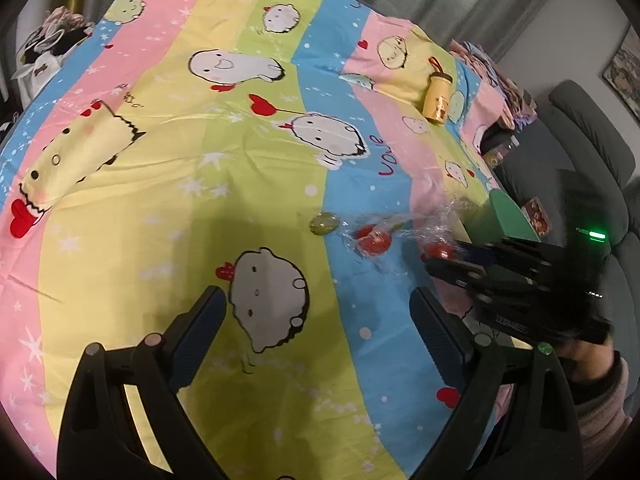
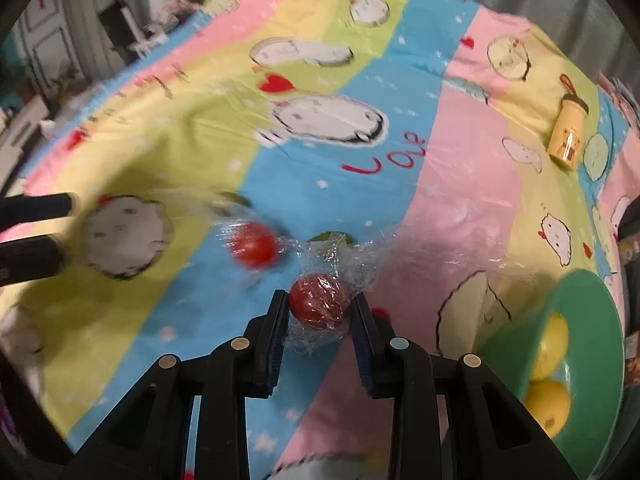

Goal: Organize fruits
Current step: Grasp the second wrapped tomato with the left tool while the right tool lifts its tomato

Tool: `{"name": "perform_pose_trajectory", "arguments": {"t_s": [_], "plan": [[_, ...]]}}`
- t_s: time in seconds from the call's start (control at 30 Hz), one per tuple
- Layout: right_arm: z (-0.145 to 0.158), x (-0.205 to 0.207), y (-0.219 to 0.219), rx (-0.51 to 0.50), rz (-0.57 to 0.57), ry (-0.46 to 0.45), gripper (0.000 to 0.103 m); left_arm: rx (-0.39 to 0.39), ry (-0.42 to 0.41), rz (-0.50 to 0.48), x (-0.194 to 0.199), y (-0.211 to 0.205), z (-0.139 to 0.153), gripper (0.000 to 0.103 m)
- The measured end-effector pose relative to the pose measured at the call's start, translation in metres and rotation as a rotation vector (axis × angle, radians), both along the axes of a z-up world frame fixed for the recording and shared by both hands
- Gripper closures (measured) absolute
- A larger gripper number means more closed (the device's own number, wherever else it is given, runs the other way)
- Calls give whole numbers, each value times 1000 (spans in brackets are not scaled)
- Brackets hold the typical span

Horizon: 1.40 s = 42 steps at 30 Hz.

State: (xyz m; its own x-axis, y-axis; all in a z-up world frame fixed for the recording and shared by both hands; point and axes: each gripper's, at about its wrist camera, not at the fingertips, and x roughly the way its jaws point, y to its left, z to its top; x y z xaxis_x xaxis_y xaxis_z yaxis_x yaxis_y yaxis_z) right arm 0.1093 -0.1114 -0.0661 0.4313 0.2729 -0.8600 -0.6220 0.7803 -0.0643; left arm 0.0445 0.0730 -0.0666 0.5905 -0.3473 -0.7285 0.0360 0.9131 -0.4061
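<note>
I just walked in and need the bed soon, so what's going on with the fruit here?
A person is sorting fruit on the cartoon bedsheet with two handheld grippers. The right gripper is shut on a plastic-wrapped red fruit. Another red fruit lies on the sheet nearby. The left gripper hangs open and empty. A green bowl at the right already holds yellow fruits.
</note>
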Motion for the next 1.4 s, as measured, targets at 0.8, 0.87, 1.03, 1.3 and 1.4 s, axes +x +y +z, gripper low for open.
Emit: {"name": "perform_pose_trajectory", "arguments": {"t_s": [0.8,0.87,1.03,1.3,1.4], "plan": [[47,-39,-94,424,-8,-12,71,130,52,-153,78,-94,-27,30],[46,-38,-97,437,-5,-12,71,135,53,-148,83,-94,-30,34],[45,-38,-102,460,-7,-14,71,157,62,-148,90,-96,-35,55],[44,-38,-108,476,-15,-16,71,159,63,-128,95,-91,-39,70],[44,-38,-110,481,-21,-13,71,152,60,-132,93,-92,-37,70]]}}
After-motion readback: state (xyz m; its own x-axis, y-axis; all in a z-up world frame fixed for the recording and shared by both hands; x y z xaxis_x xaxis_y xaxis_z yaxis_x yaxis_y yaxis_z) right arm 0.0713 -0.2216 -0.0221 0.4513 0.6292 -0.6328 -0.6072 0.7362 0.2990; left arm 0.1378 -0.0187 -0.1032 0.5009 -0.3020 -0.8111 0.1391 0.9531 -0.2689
